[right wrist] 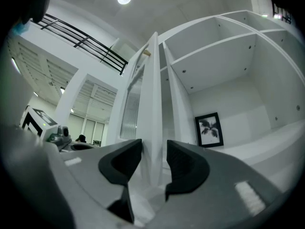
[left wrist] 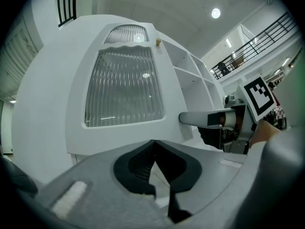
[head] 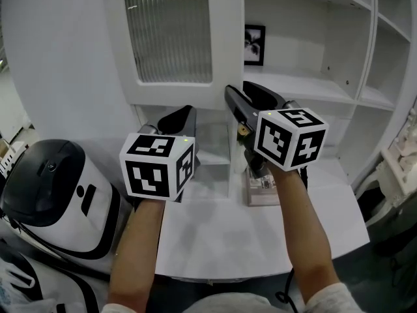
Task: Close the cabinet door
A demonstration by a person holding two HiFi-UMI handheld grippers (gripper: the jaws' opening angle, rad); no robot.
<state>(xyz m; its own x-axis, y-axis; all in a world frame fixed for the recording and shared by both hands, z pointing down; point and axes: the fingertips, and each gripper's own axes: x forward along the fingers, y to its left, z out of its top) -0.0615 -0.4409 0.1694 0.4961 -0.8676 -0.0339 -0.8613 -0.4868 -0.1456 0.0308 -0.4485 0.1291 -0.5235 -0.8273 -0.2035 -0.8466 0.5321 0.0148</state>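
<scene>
Cabinet door (head: 172,38): white with a ribbed glass panel, in the upper centre of the head view. It stands open, leaving the shelves (head: 313,87) to its right uncovered.
Right gripper (head: 247,95): held level at the door's lower right edge. Its jaws are partly apart with the door's edge standing between them, and a gap shows beside the right pad.
Left gripper (head: 184,109): just below the door, left of the other. Its jaws are together with nothing between them.
Shelves: white, with a small framed picture (head: 254,44) at the back.
Lower left: a black and white machine (head: 49,194) stands beside the white table top (head: 221,240).
</scene>
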